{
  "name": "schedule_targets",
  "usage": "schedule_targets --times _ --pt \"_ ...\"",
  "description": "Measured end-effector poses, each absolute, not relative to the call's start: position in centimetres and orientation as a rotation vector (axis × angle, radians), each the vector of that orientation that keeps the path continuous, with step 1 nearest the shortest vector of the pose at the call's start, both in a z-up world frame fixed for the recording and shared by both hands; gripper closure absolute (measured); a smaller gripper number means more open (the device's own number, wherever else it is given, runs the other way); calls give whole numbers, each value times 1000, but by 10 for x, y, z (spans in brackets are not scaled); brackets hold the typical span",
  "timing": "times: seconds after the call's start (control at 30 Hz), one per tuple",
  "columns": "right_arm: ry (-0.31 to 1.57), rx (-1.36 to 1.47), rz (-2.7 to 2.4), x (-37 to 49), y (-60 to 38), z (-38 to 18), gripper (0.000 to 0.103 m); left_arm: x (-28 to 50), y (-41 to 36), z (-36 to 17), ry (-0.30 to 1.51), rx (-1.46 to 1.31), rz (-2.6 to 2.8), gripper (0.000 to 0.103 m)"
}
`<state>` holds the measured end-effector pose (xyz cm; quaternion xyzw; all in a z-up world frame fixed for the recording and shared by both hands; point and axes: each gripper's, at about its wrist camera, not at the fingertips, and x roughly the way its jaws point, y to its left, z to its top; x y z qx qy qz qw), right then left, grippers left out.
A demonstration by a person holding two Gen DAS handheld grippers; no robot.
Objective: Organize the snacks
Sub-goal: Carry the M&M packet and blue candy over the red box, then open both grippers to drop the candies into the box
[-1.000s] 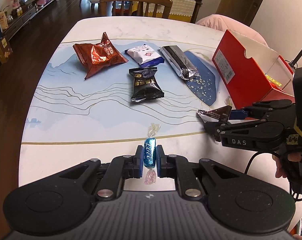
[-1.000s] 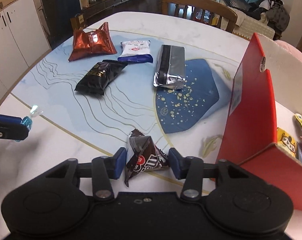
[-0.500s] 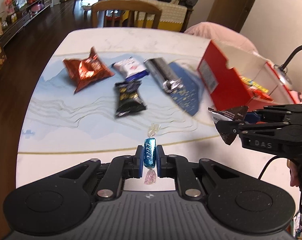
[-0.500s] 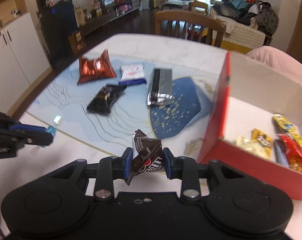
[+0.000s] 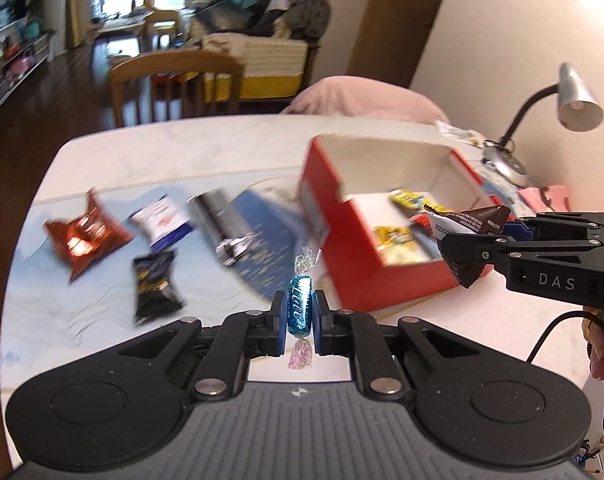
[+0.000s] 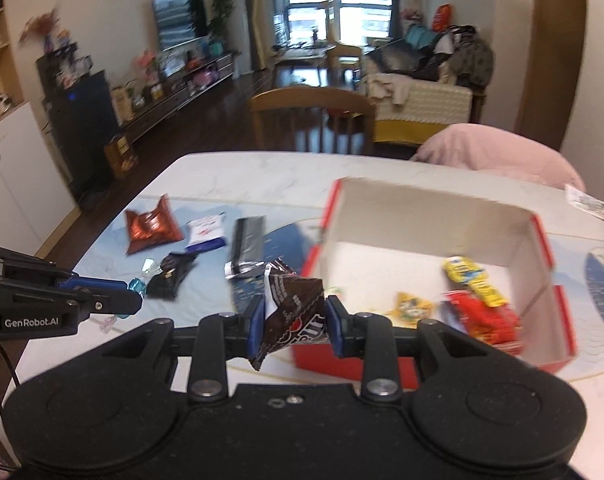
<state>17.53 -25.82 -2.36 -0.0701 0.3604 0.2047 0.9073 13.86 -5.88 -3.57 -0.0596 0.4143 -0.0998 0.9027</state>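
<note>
I am carrying 2 snacks toward the red box (image 6: 414, 354): my left gripper (image 5: 299, 322) pinches a blue candy (image 5: 300, 310) short of it, my right gripper (image 6: 292, 326) pinches a brown packet (image 6: 292, 308) at its near wall, needing release inside.

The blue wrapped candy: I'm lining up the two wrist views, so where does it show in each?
Left wrist view: the blue candy stands upright at lower centre, pinched in the left gripper jaws.
Right wrist view: at far left, a glimpse of it at the left gripper tip.
Shared landmark: the red box, right of the candy in both.
</note>
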Motion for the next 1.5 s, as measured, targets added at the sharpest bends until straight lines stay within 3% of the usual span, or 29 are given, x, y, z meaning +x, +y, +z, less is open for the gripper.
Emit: schedule_targets --times 0.3,0.73,1.5 --pt "717 -84 330 200 -320 -12 72 177 -119 -16 830 -52 -273 91" --pt "801 -52 270 248 -382 -39 72 239 -187 -41 919 3 -284 91" --pt "989 -197 400 296 -360 -104 72 301 -238 -109 1125 132 -225 91"
